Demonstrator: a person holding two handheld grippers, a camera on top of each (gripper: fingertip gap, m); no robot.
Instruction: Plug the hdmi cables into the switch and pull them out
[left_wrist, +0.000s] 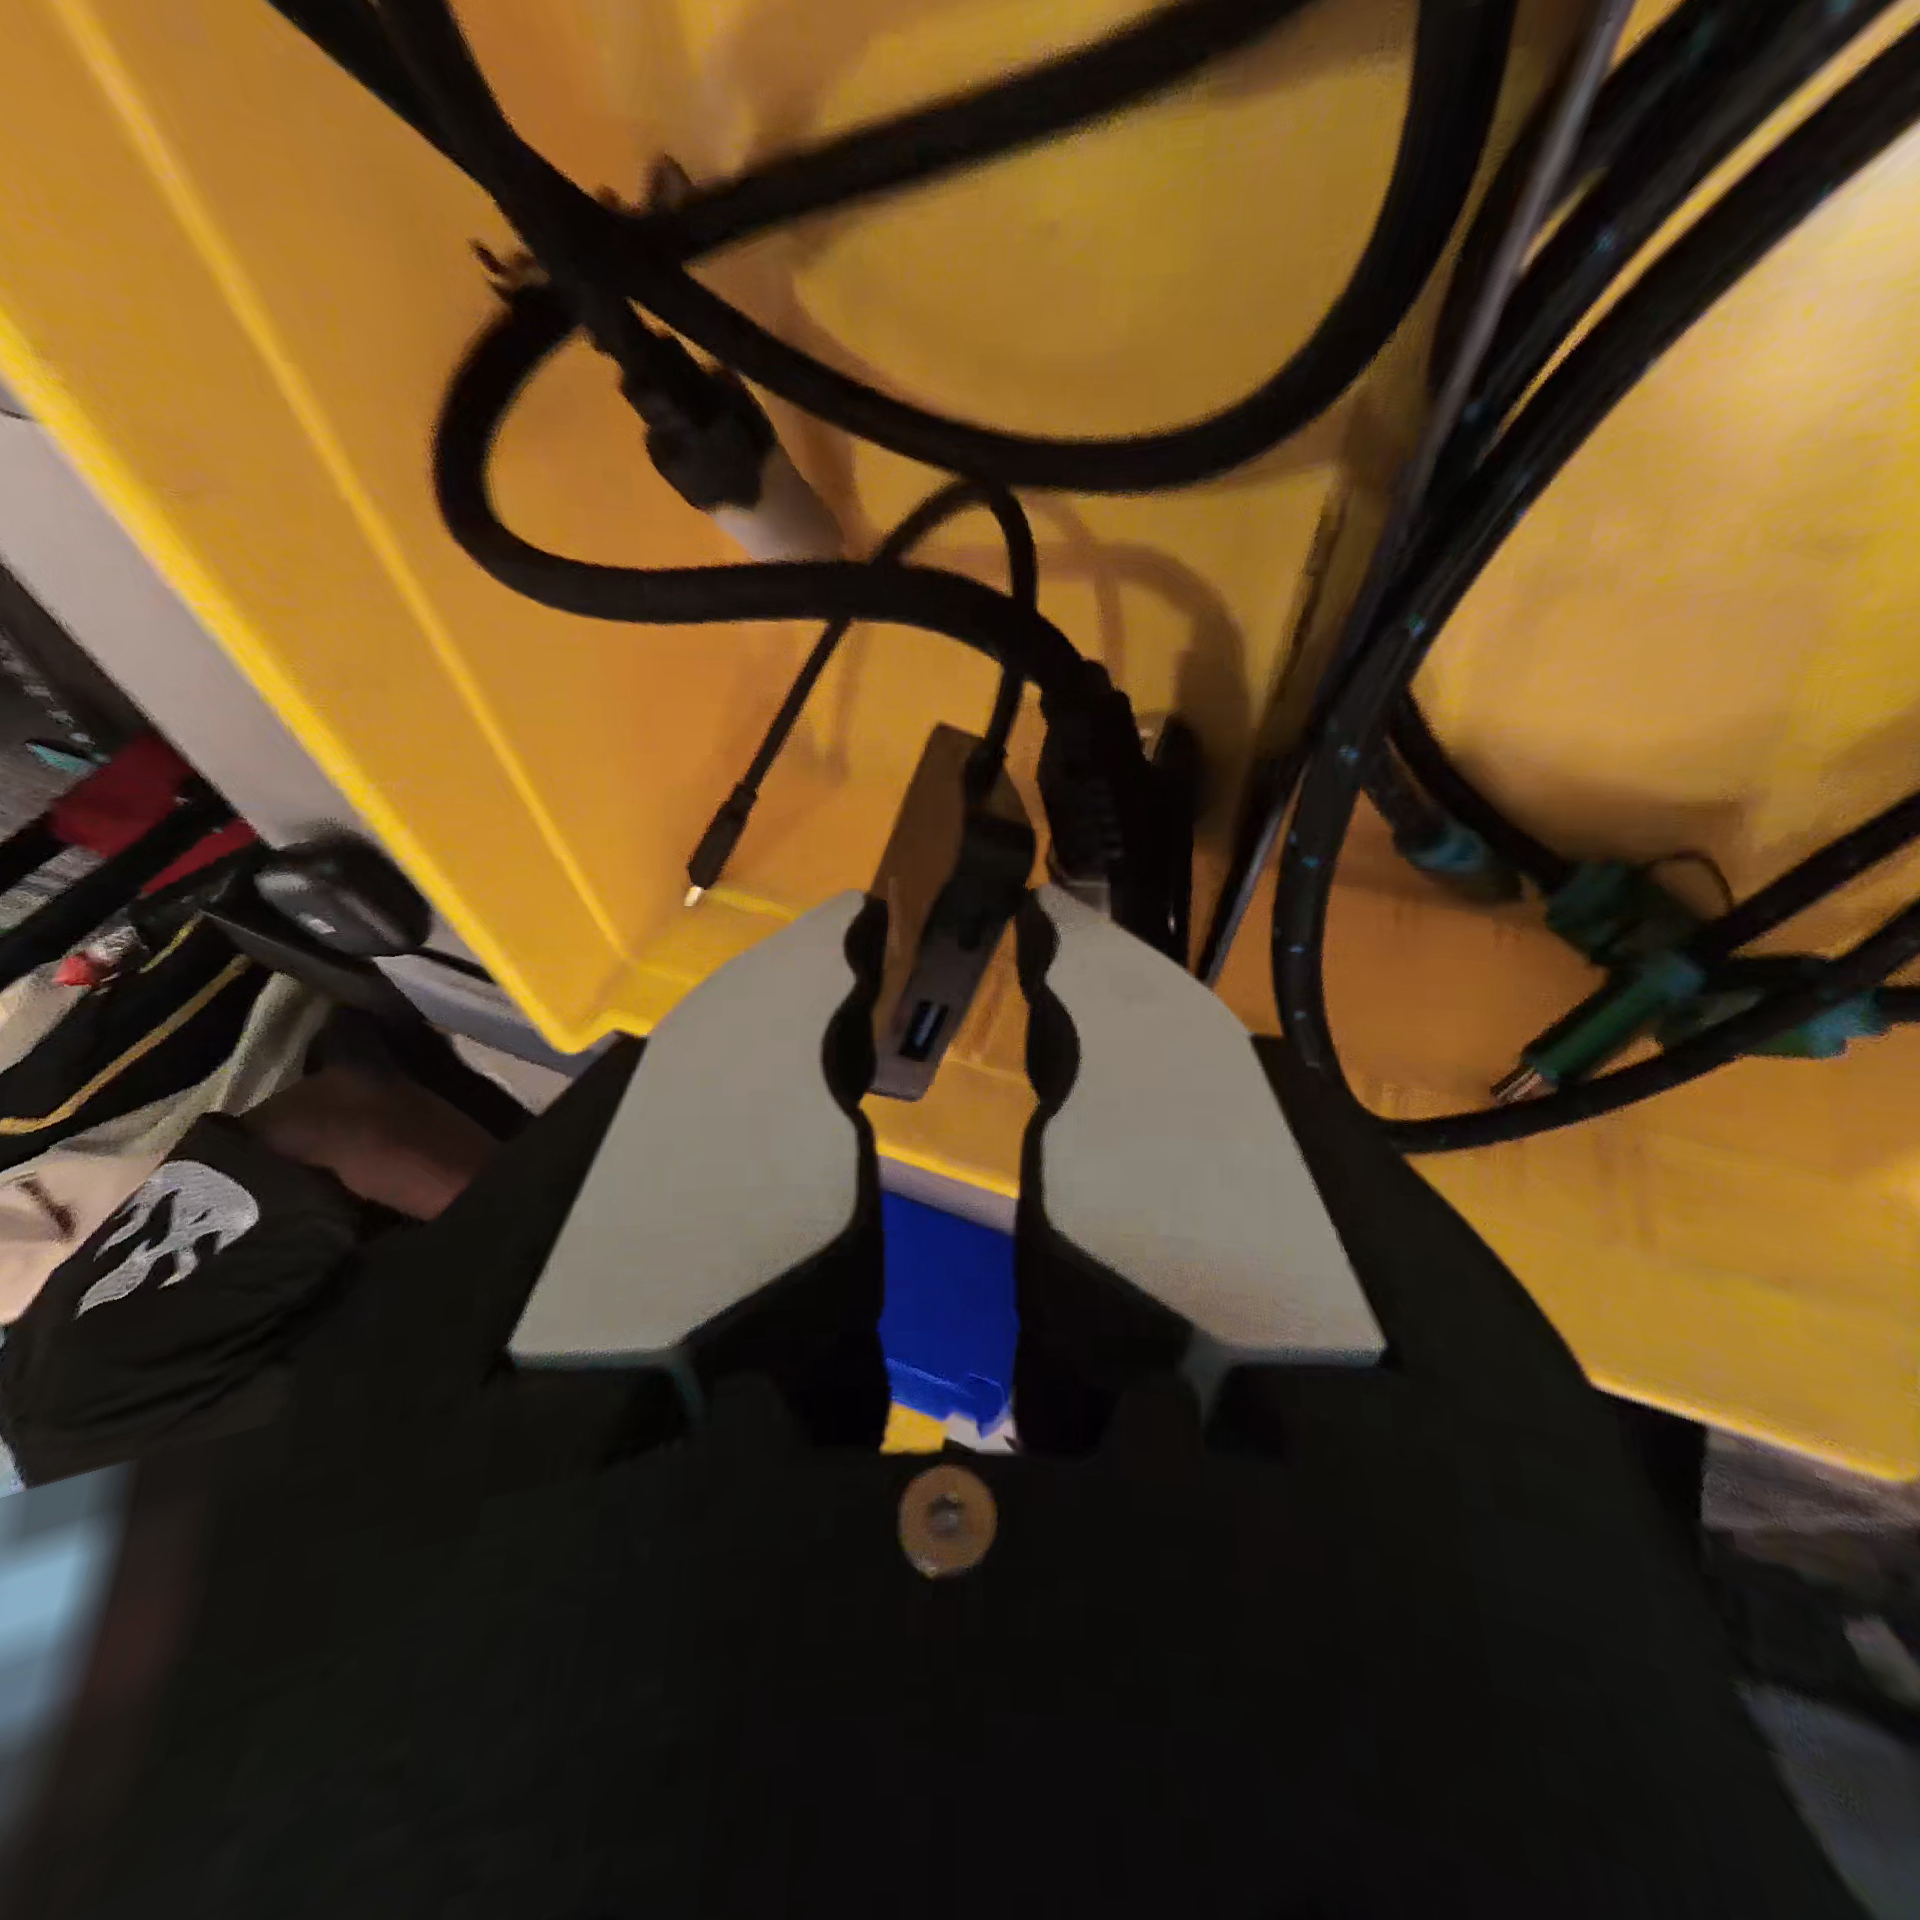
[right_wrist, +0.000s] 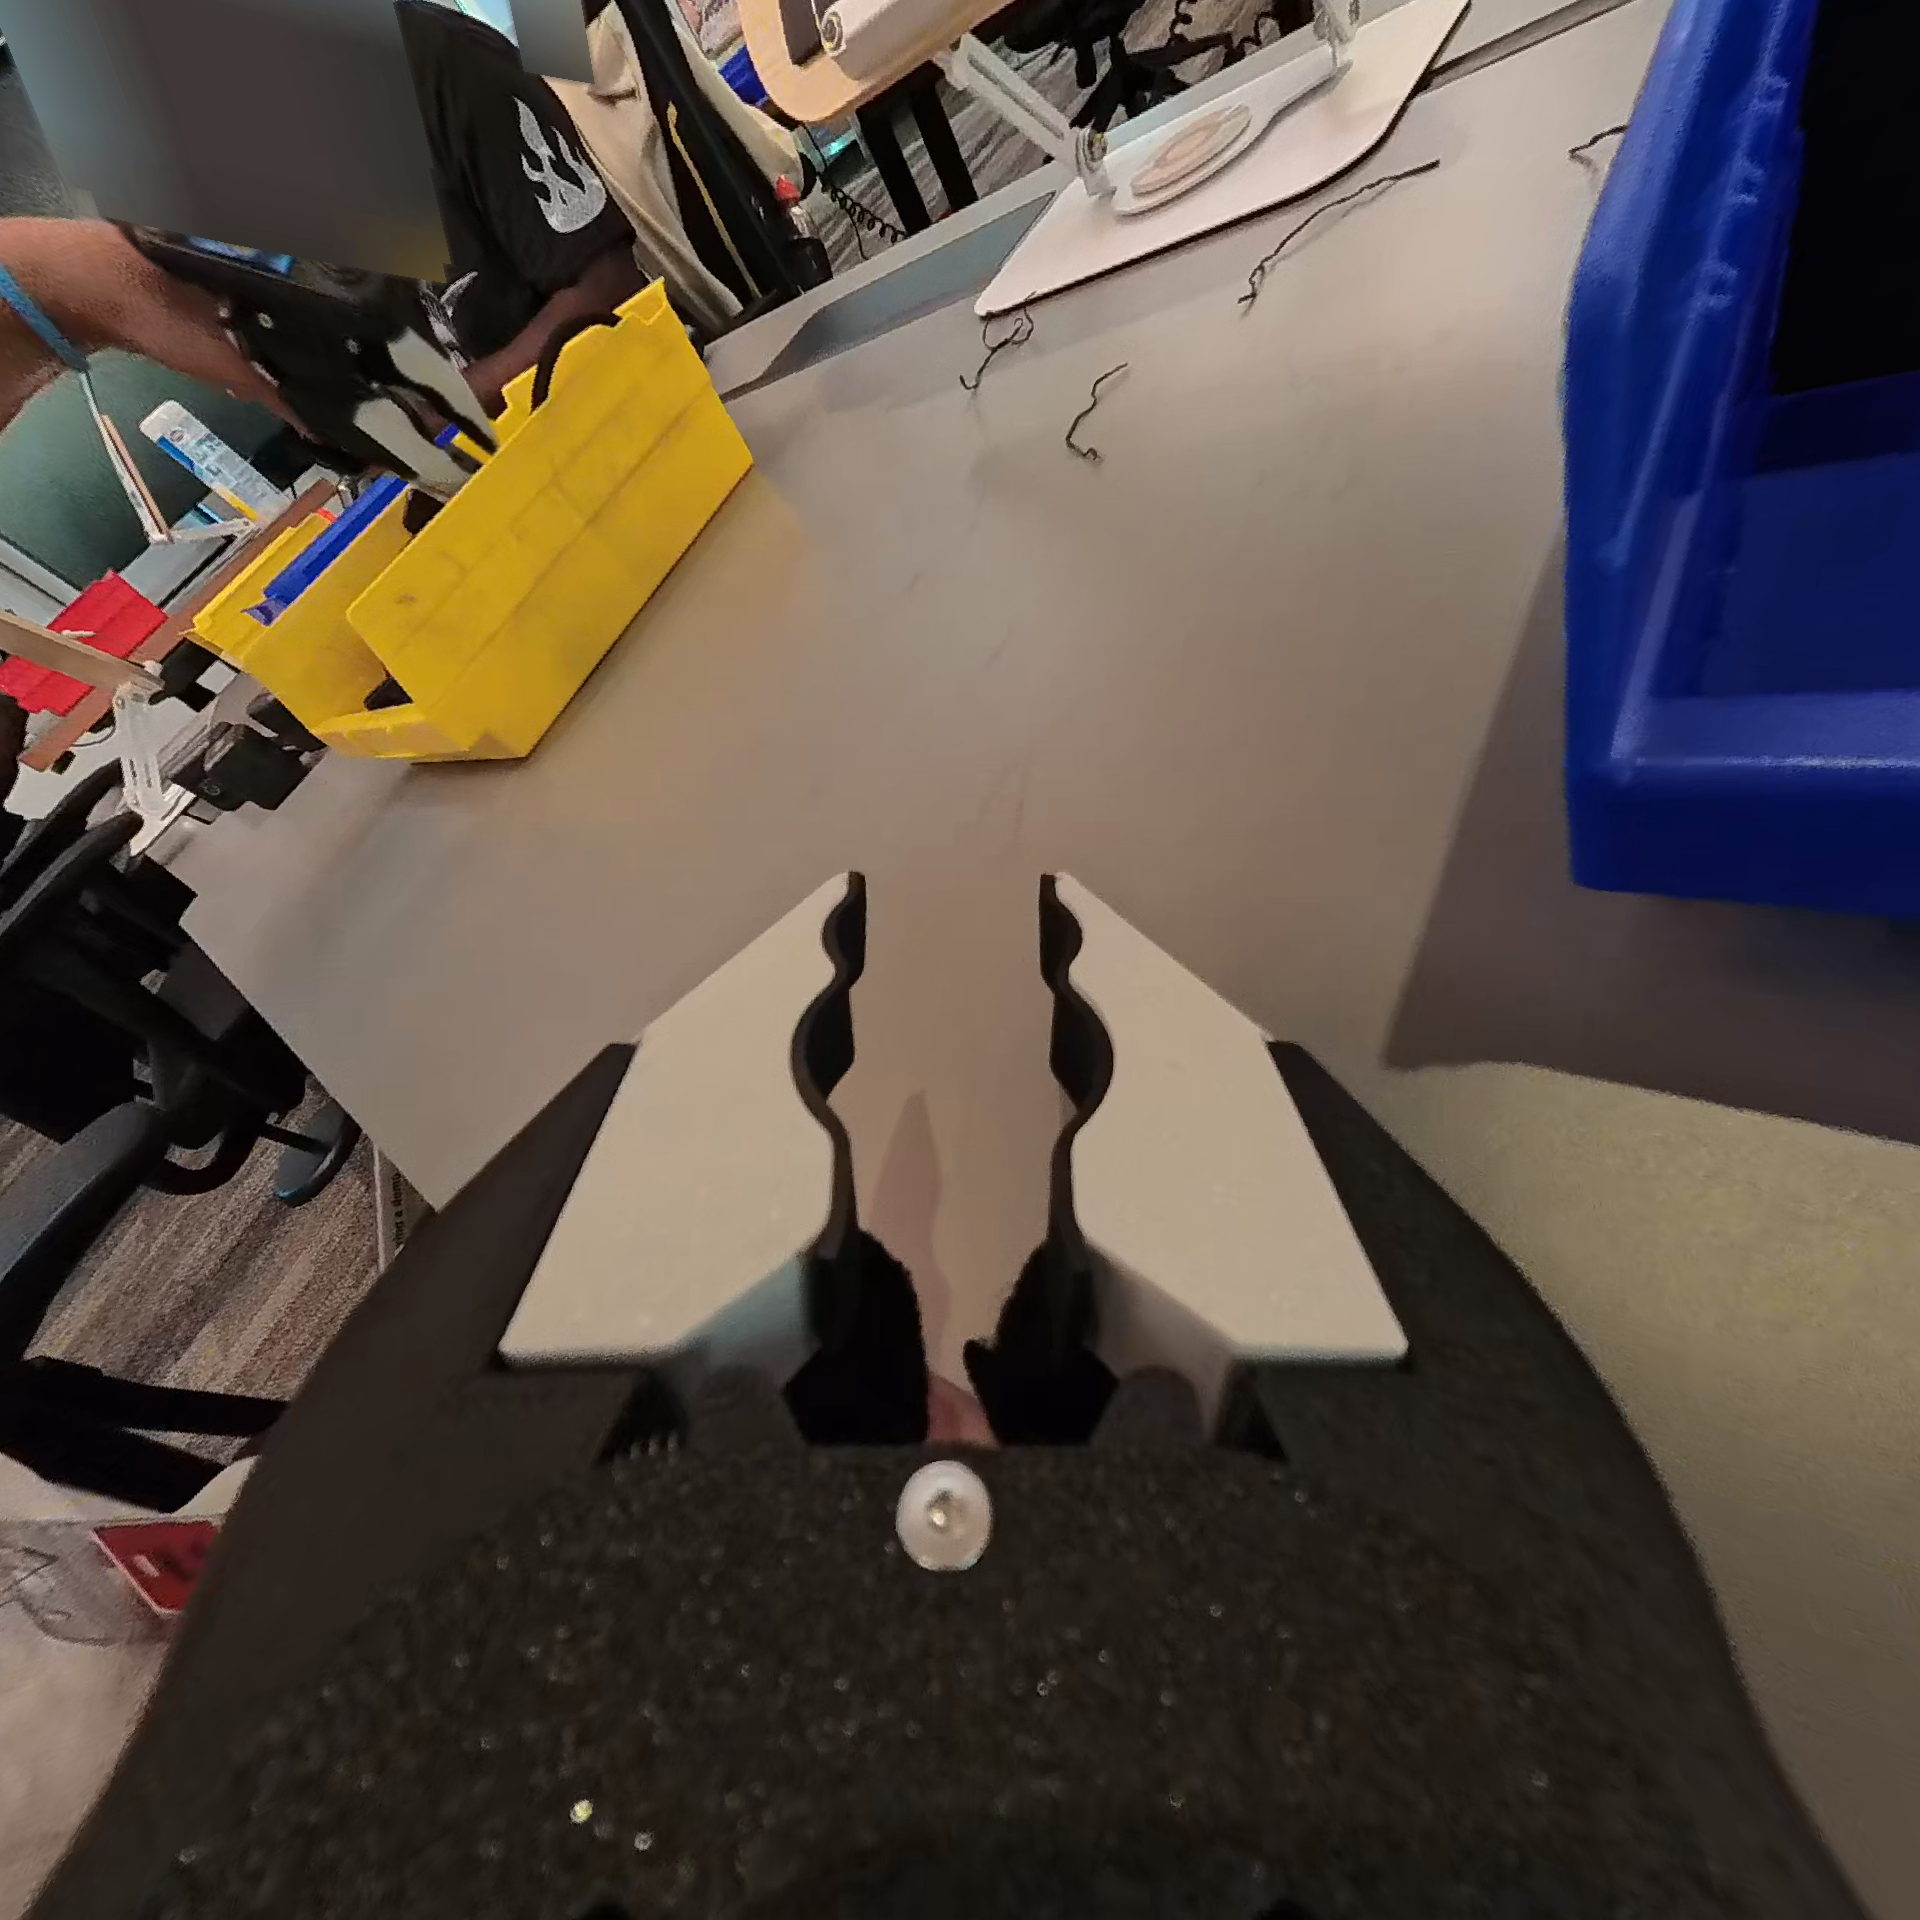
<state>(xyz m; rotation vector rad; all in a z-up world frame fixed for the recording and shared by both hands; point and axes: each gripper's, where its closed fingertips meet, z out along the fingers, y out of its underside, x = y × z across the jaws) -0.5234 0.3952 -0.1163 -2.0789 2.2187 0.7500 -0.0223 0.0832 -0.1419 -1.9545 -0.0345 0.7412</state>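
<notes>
Switch (left_wrist: 940, 914) lies in the yellow bin (left_wrist: 312, 436) near the worktop's edge, among black cables (left_wrist: 727, 592), one plug (left_wrist: 982, 883) seated on top. Left tongs (left_wrist: 945, 925) straddle it; whether they pinch cannot be told. Right tongs (right_wrist: 951, 904) hang spread and empty over the bare worktop (right_wrist: 1039, 623). Risk: pulling may lift the unbraced switch, snagging neighbouring leads.
</notes>
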